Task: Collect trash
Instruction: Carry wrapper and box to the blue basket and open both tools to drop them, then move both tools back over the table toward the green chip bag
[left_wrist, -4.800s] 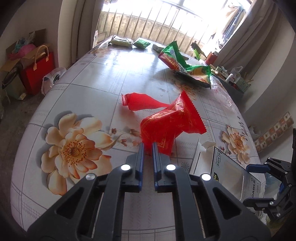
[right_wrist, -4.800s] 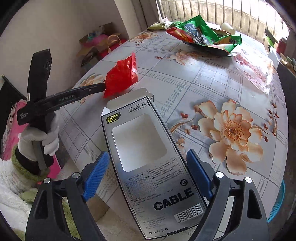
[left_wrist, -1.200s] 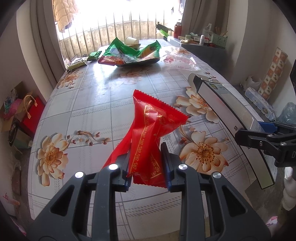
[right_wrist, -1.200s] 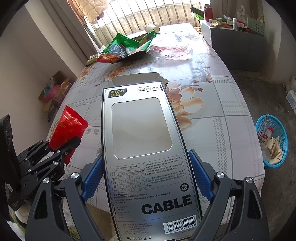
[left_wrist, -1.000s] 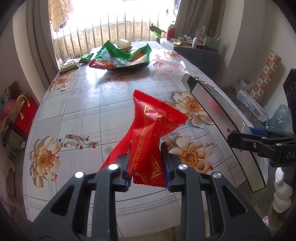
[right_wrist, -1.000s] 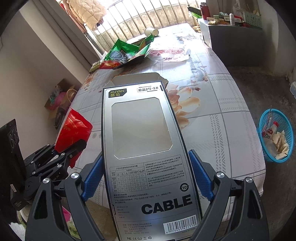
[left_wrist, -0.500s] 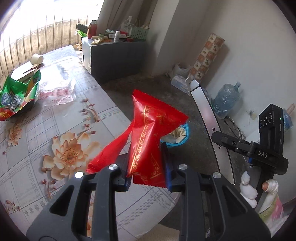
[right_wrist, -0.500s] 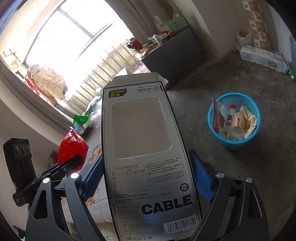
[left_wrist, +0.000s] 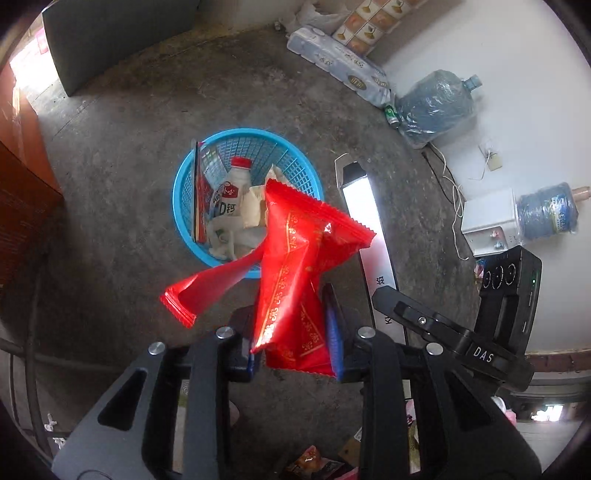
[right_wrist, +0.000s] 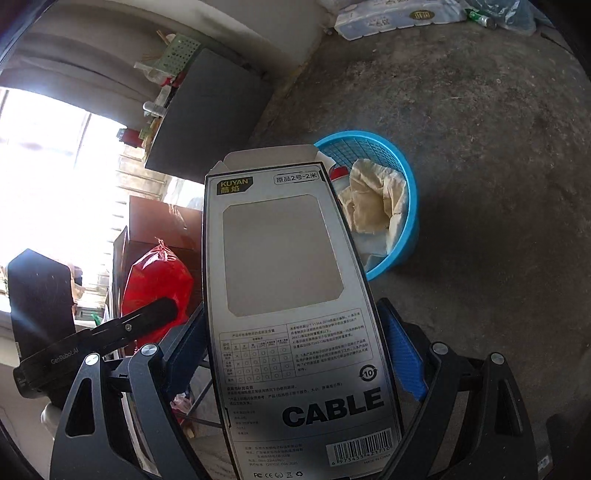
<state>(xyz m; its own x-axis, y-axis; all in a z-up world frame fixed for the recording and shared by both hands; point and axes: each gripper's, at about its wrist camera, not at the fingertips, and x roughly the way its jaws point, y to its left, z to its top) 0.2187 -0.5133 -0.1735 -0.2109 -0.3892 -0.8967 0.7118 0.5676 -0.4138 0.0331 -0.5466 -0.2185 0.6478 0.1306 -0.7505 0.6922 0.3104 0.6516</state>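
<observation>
My left gripper (left_wrist: 293, 341) is shut on a crumpled red snack wrapper (left_wrist: 295, 266) and holds it in the air, just short of a blue mesh trash basket (left_wrist: 184, 177) on the floor. The basket holds a white bottle with a red cap (left_wrist: 231, 188) and crumpled paper. My right gripper (right_wrist: 291, 343) is shut on a grey cable box (right_wrist: 288, 280) marked CABLE. The same box (left_wrist: 365, 221) shows edge-on in the left wrist view, right of the basket. The basket (right_wrist: 402, 243) lies ahead of the box in the right wrist view, and the wrapper (right_wrist: 155, 280) is at the left.
Concrete floor (left_wrist: 110, 147) surrounds the basket. Two blue water jugs (left_wrist: 436, 103), a white dispenser (left_wrist: 487, 221) and a pack of tissue rolls (left_wrist: 340, 62) stand along the wall at right. A grey cabinet (right_wrist: 207, 114) and a brown cabinet (left_wrist: 22, 184) are at left.
Both grippers have swung away from the flowered table and tilted down toward the floor. The blue basket is now near and centred. Both still hold their items.
</observation>
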